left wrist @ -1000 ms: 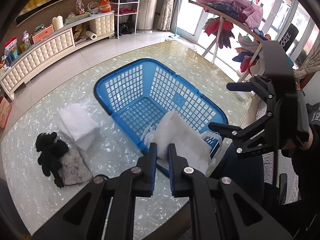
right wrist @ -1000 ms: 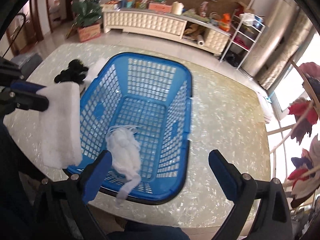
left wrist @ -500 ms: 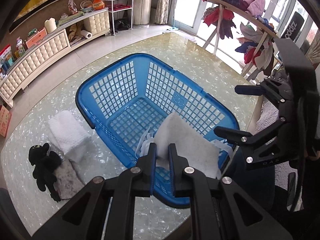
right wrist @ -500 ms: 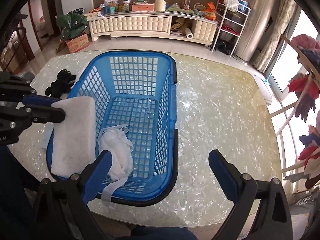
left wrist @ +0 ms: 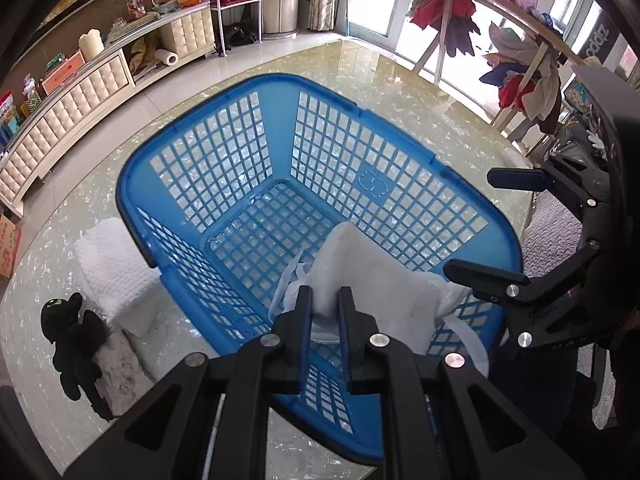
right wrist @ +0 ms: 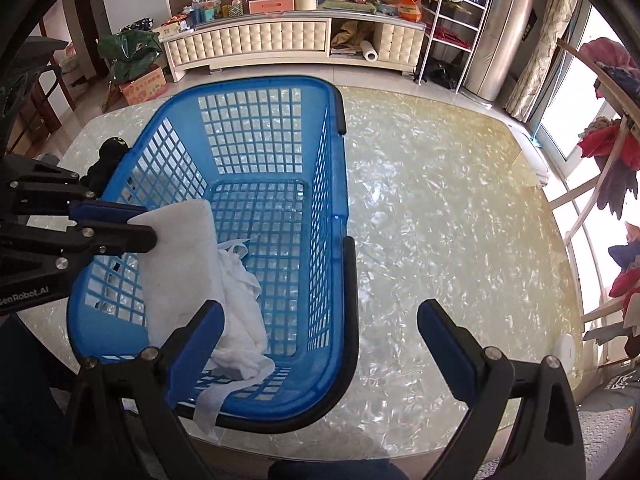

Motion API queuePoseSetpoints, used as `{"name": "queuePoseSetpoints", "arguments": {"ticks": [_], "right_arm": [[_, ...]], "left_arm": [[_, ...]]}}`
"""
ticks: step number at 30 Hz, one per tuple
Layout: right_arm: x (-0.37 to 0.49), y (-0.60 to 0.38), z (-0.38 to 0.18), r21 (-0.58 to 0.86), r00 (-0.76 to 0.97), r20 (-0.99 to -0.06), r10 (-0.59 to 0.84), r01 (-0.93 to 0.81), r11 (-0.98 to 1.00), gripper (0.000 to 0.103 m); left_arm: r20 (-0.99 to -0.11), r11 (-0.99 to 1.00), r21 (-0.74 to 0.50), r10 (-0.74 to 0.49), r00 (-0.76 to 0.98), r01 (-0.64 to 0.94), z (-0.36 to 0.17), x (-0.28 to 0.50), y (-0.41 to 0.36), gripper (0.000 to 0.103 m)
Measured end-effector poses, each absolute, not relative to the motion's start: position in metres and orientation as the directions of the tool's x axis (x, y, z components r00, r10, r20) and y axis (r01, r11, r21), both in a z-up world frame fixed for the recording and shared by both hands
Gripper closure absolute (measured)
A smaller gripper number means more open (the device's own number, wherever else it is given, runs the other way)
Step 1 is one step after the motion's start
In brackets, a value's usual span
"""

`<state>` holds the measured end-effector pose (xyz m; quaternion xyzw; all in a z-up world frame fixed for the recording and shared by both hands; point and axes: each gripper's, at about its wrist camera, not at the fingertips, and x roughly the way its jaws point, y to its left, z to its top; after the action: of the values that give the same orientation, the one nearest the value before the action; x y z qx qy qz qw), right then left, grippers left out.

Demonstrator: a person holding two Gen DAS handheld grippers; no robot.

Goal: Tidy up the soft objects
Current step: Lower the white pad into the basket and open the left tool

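Marbled counter (right wrist: 440,220) carries blue basket (left wrist: 248,92); your left hand-held gripper (left wrist: 325,308) pinches white pad (left wrist: 380,284) over it. Lower inside w/ crumpled cloth (right wrist: 240,320), then release. Right hand-held gripper (right wrist: 320,344) wide, empty.

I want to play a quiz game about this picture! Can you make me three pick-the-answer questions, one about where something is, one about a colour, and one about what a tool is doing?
1. Where is the black plush toy?
A. in the basket
B. on the table beside the basket
C. on the floor

2. What colour is the basket?
A. blue
B. red
C. green

3. What is the left tool doing?
A. wide open, holding nothing
B. shut on the white pad
C. shut on the plush toy

Answers:
1 B, it lies on the table outside the basket wall.
2 A, its mesh walls are blue.
3 B, its pads pinch the white pad's edge over the basket.
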<state>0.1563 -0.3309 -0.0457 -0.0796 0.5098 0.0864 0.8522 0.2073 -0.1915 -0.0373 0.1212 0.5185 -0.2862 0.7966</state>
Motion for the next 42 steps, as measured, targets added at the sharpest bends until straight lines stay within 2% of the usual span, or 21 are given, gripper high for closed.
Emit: {"name": "queuePoseSetpoints", "arguments": {"ticks": [12,26,31,38,42], "right_arm": [[0.160,-0.340,-0.063,-0.020,0.442,-0.894,0.067,-0.189,0.982,0.006],[0.162,-0.343,-0.066,-0.005,0.438,-0.896,0.073,-0.175,0.985,0.006],[0.160,-0.341,-0.062,-0.015,0.445,-0.893,0.067,-0.177,0.984,0.006],[0.159,-0.337,-0.060,0.008,0.445,-0.891,0.089,-0.181,0.984,0.006],[0.159,-0.334,-0.060,0.011,0.446,-0.890,0.093,-0.182,0.983,0.006]], "left_arm": [[-0.897,0.778,0.005,-0.275,0.347,0.629,-0.055,0.213,-0.210,0.091],[-0.903,0.711,0.037,-0.278,0.329,0.702,-0.073,0.221,-0.228,0.091],[-0.905,0.697,0.015,-0.296,0.306,0.717,-0.074,0.223,-0.225,0.091],[-0.919,0.671,0.054,-0.257,0.300,0.740,-0.080,0.221,-0.223,0.086],[-0.914,0.664,0.071,-0.256,0.315,0.745,-0.079,0.217,-0.225,0.070]]}}
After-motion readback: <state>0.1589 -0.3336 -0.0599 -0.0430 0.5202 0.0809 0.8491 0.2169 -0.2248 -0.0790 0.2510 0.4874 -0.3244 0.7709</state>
